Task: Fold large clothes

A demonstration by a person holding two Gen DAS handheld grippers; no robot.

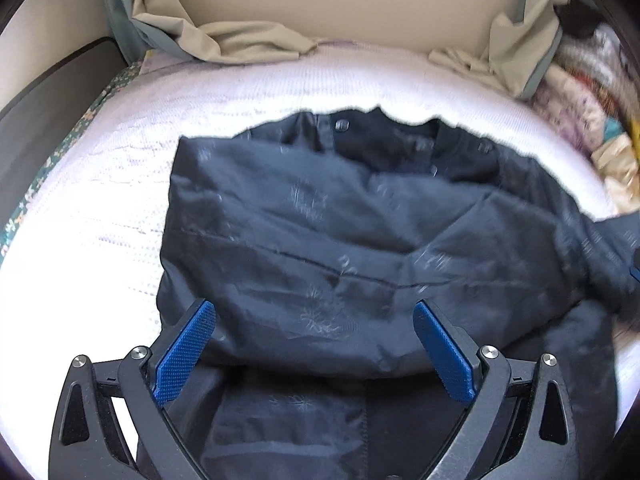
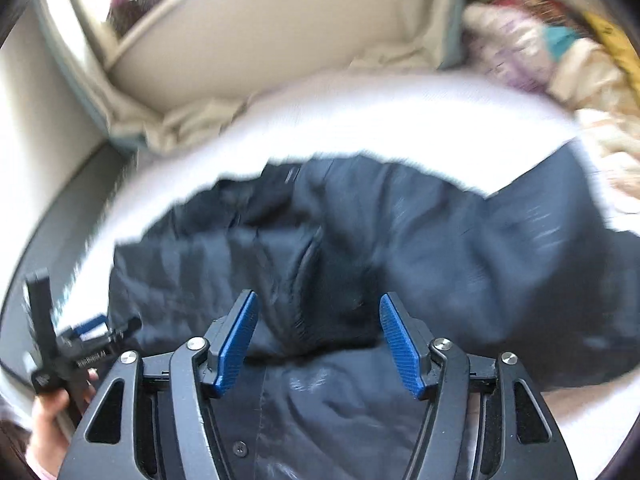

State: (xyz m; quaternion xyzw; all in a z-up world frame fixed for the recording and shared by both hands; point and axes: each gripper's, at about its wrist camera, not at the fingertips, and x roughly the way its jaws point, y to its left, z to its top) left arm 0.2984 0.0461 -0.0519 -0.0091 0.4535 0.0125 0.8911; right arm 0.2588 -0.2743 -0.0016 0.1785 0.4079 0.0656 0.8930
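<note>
Between the left gripper's (image 1: 314,344) blue pads (image 1: 186,350) nothing was caught; the jaws stood wide apart, poised over the near fold of the jacket (image 1: 360,240). The right gripper (image 2: 320,340) was likewise spread, though less widely, and empty, its pads (image 2: 400,346) hanging above a dark crease in the cloth. That view was smeared with blur, so whether its tips touched the fabric I could not tell.

Outward from the jaws, the jacket lay across the middle of the white bed cover (image 1: 100,220), partly folded, a doubled edge running just ahead of the left pads. Its collar with snap studs (image 1: 342,125) pointed to twelve o'clock in the left view. One part trailed off toward three o'clock, where a bit of the other gripper showed at the frame edge. At twelve o'clock a beige sheet (image 1: 240,40) lay bunched against the wall, and at two o'clock sat a heap of patterned laundry (image 1: 580,92). In the right view the left gripper (image 2: 72,352), held in a bare hand (image 2: 52,412), showed at eight o'clock.

The jacket looked soft and limp with a faint sheen, likely slick, and thick enough at its seams to carry some weight. I judged it would sag and slide if pinched mid-panel. Better holds seemed to be the doubled near edge or the seams, one gripper at each corner, lifting evenly so the fold would not spill open.
</note>
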